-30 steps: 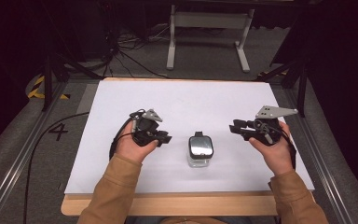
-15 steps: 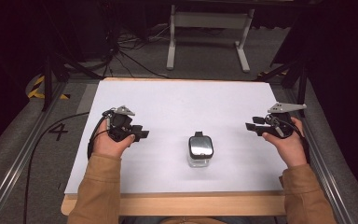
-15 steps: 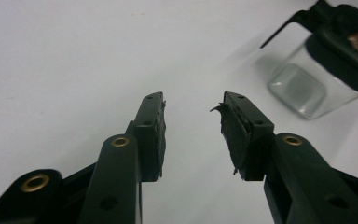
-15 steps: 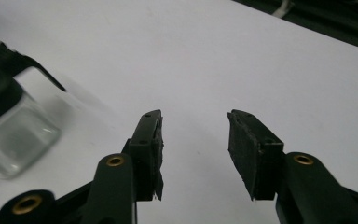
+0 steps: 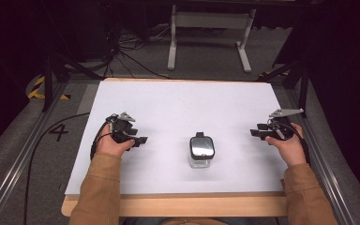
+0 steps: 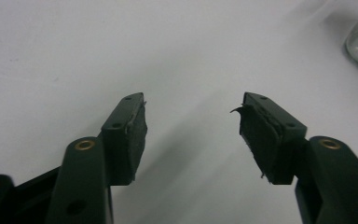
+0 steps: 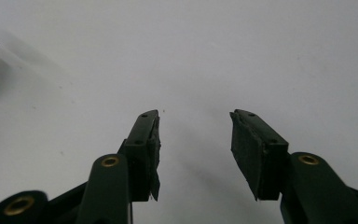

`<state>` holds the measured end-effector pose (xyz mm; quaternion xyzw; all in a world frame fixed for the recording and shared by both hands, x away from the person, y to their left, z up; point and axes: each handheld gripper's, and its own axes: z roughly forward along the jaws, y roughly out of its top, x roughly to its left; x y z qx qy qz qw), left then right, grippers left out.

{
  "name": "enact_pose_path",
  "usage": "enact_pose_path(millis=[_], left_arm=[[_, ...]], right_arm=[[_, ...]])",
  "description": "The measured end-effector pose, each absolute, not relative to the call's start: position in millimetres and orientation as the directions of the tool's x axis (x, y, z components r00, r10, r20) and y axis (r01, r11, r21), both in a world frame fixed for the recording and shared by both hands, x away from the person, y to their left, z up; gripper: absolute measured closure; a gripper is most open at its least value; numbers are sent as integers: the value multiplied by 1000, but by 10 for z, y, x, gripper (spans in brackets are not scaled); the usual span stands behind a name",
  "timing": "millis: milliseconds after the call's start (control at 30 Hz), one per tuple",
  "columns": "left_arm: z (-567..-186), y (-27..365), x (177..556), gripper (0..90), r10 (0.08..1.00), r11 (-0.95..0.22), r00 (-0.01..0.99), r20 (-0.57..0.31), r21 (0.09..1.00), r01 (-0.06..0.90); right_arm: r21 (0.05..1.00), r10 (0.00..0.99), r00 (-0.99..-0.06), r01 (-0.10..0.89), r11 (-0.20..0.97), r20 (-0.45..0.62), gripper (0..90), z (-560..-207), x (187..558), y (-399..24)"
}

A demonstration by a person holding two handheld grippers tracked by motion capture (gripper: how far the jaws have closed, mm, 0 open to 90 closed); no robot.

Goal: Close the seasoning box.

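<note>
Centrally, clear glass jar (image 5: 201, 152), dark reflective lid, upright

My left gripper (image 5: 138, 139) sits low, fingers (image 6: 128, 135) spread and just opening, nothing between them; my right gripper (image 5: 257, 133) likewise, fingers (image 7: 254, 149) parted and empty; both point inward, forearms in tan sleeves.

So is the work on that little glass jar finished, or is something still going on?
It looks about finished. The jar stands upright on the white table with its dark lid on, and nothing touches it. Both grippers sit well off to its sides: the left gripper and the right gripper have just been opening, with nothing between their jaws. I see no step left, unless the jar gets picked up again.
</note>
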<state>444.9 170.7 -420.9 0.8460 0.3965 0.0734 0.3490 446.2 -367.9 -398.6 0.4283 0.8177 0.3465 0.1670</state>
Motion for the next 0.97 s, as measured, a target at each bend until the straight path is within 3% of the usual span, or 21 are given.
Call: enact_pose_path(millis=[200, 467, 967], left_arm=[[-4318, 1711, 4489, 319, 746, -440, 652, -137, 633, 637], [-4437, 1721, 4526, 277, 740, -462, 664, -103, 640, 614], [-4355, 1657, 4498, 264, 726, -465, 680, -105, 653, 598]], right_arm=[[681, 815, -579, 603, 416, 15, 522, -4122, 4503, -3688], [663, 803, -596, 599, 450, -7, 505, -4254, 4520, -3624], [670, 780, -626, 577, 468, -6, 475, -4281, 4524, -3512]])
